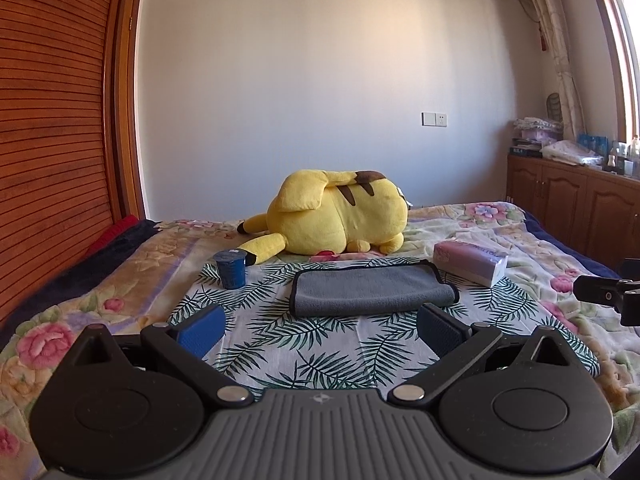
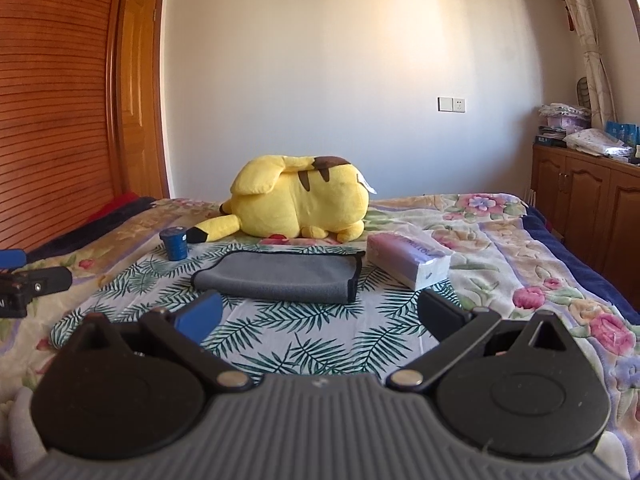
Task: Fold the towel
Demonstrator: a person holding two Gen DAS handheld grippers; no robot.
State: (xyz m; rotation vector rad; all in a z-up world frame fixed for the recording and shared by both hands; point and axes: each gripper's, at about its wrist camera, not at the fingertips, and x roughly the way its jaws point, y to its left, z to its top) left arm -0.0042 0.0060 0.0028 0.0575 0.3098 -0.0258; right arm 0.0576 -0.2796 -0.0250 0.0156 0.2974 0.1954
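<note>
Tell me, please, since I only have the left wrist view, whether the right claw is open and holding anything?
Observer: The right claw is open and empty. Its fingers hang over the leaf-print cloth, short of the towel.
Operator: Thank you. Is anything close to that claw that could get in its way?
Observer: The tissue pack lies just beyond the claw's right finger, its white end facing the camera. It sits apart from the towel's black-trimmed right end.
</note>
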